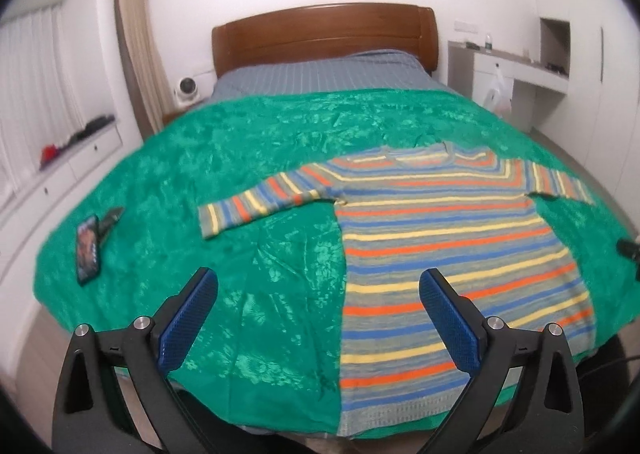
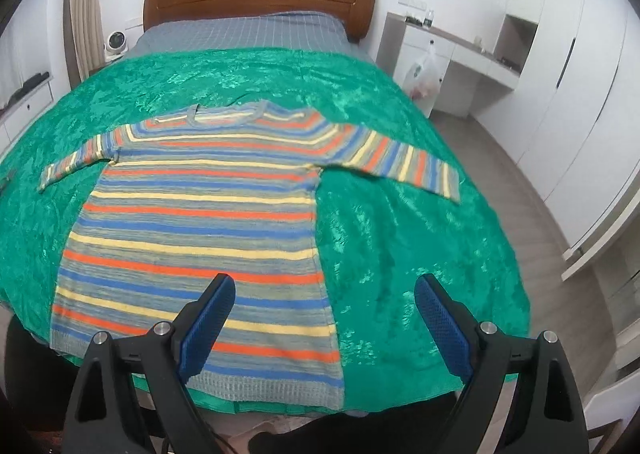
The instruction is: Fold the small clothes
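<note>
sweater [image 2: 200,214] flat on green blanket [image 2: 400,246] | bed [image 1: 320,66]

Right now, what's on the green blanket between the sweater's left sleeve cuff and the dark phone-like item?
Nothing: in the left wrist view only bare, wrinkled green blanket lies between the sleeve cuff of the striped sweater and the dark phone-like item.

small dark items on shelf [image 1: 86,130] too blurred to identify, desk clutter [image 2: 416,19] indistinct

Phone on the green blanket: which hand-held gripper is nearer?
Left. The left hand-held gripper has the phone just to its left; the right hand-held gripper is across the sweater.
</note>
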